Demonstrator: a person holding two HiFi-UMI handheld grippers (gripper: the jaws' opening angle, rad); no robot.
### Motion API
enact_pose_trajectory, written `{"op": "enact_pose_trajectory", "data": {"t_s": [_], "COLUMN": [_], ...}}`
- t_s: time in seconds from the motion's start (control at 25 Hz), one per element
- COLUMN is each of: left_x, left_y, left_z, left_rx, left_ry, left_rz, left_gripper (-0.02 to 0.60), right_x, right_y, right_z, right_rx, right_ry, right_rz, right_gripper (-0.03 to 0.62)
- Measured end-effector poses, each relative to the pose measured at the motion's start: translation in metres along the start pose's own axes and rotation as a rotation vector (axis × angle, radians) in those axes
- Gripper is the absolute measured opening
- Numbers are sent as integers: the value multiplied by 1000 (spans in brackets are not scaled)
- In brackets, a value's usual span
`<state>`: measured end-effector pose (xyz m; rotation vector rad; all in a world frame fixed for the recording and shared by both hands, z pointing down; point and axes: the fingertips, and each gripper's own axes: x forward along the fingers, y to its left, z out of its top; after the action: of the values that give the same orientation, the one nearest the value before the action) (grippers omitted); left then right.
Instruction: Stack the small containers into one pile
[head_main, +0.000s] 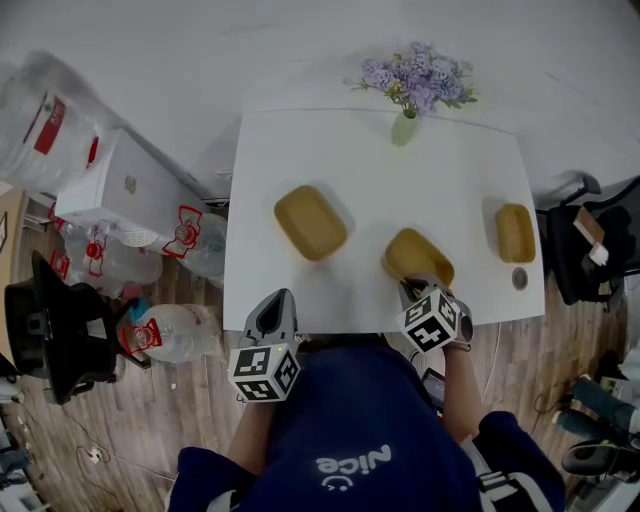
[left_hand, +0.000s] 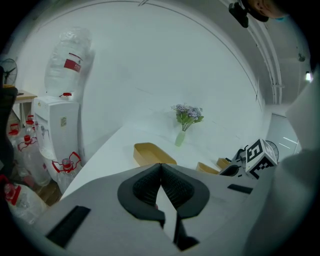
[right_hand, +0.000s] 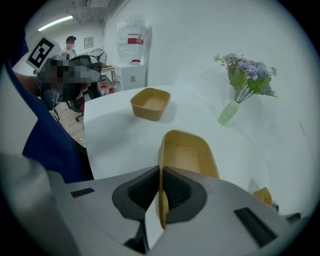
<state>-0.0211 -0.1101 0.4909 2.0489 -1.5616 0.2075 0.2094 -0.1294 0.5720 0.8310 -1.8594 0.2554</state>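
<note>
1. You are at the pick-up step, and none of the three tubs is stacked yet. Your right gripper (right_hand: 160, 187) has its jaws clamped on the near wall of the middle container (right_hand: 189, 152), a shallow tan plastic tub with rounded corners. One pad is inside the tub and the other outside.
2. The middle container sits on the white table (head_main: 300, 150) at about 5 o'clock from the table's centre, close to the front edge. It appears to rest on the surface.
3. The left container (head_main: 310, 222), a matching tan plastic tub, lies at about 9 o'clock. The right container (head_main: 515, 233), also tan plastic, lies at 3 o'clock by the table's side edge. All three are well apart.
4. The likely next move is to lift the held tub, carry it toward 10 o'clock and lower it squarely into the left container. You hold only a thin wall, so the tub may swing. Keep it level.
5. Your right arm reaches forward from your body, with the gripper pointing toward 12 o'clock and tilted down.
6. Your left gripper (left_hand: 161, 187) hovers over the front edge at about 7 o'clock. Its jaws are pressed together with nothing between them.
7. The pale green vase of purple flowers (head_main: 405, 128) stands at 12 o'clock, clear of that path.
</note>
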Motion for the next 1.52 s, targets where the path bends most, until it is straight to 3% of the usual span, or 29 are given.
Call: {"op": "enact_pose_trajectory", "data": {"t_s": [0.72,1.04,1.24,1.52], "left_x": [-25,-36,-44,-53], "left_y": [57,74,78,97], "left_z": [18,23,21,19], "left_rx": [28,29,79,91], "left_ry": [9,1,18,26], "left_rz": [-30,-38,-74,-61], "left_gripper": [16,17,16,17], "right_x": [-23,-8,2,13], "right_y": [37,59,66,75], "right_z": [111,159,184,223], "right_rx": [96,82,119,126], "right_ry": [-107,-114,-111,-135], "right_rz": [-127,-103,-108,-108], "right_gripper": [55,55,55,55]}}
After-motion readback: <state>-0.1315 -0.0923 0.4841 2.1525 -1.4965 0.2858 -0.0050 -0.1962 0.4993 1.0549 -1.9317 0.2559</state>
